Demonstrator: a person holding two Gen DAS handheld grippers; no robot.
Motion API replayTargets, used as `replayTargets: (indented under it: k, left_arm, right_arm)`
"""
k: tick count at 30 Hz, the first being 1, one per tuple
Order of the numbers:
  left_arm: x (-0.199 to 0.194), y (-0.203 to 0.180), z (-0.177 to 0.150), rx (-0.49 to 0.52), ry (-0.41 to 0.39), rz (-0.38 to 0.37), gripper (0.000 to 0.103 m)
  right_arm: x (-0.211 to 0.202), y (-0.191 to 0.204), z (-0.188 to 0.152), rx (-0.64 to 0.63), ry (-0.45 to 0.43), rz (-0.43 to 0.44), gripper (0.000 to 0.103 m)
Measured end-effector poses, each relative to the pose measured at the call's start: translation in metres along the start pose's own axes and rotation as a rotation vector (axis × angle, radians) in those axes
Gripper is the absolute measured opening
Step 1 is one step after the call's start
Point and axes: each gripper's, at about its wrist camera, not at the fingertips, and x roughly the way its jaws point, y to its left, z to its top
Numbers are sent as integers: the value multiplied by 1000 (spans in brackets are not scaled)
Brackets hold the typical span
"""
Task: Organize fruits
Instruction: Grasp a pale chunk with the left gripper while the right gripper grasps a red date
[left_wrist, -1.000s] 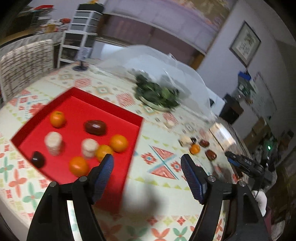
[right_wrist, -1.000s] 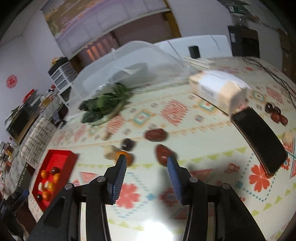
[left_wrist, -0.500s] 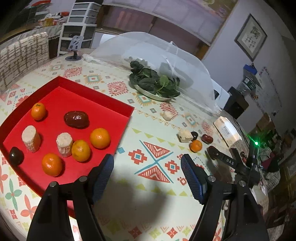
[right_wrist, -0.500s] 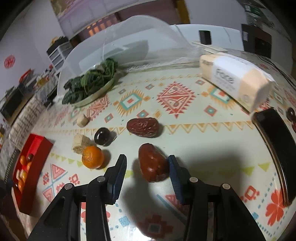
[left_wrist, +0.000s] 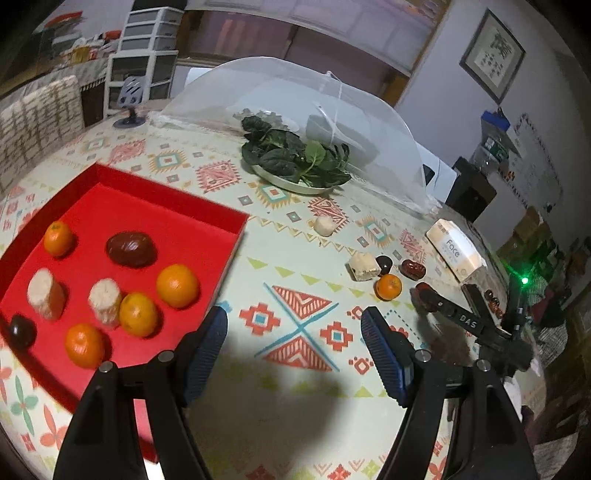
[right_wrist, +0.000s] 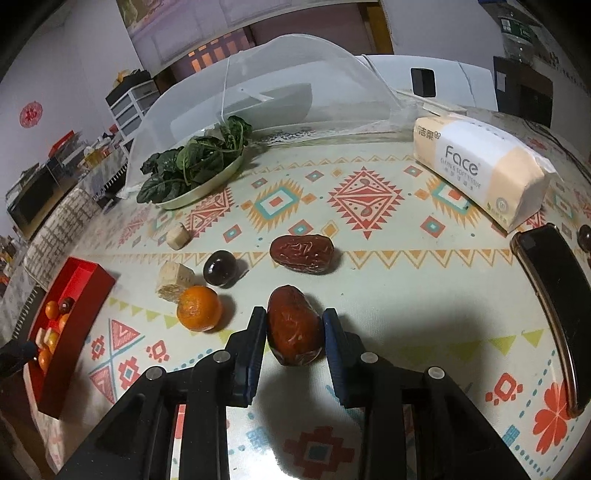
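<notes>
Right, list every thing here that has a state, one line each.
right gripper: jaws just closed in, pads against the near red date, which lies on the table.
left gripper: open, empty, above the tablecloth.
red tray: holds oranges, a date, pale chunks and a dark fruit.
mesh food cover: standing, plate of greens at its edge.
far red date: loose on the table.

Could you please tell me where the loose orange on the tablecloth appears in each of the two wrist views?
Left wrist view: the loose orange lies right of centre, beyond the open left gripper.
Right wrist view: the same orange lies left of centre, beside the right gripper, whose jaws have just closed around a red date.
Shared landmark: the plate of greens.
</notes>
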Motion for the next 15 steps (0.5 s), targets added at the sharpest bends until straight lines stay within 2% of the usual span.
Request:
replayTargets:
  k: [5,10,12,13,15]
  left_arm:
    - [38,-13,20,-26,62,-68,74]
    - [90,-39,33,14,130,-72,74]
    - [111,-52,35,37,157,-108,71]
    - [119,-57,36,52,160,-114,67]
    - [133,-64,41,55,154,-120,65]
  right_arm:
    - [-9,-5,-1,31,-23,28,33]
    - [-12,-13,0,68,-27,60,33]
    - [-13,-14,0,73,-28,69,33]
    - [-14,-14,0,76,-29,72,33]
    - [-14,-15,1,84,-29,79,33]
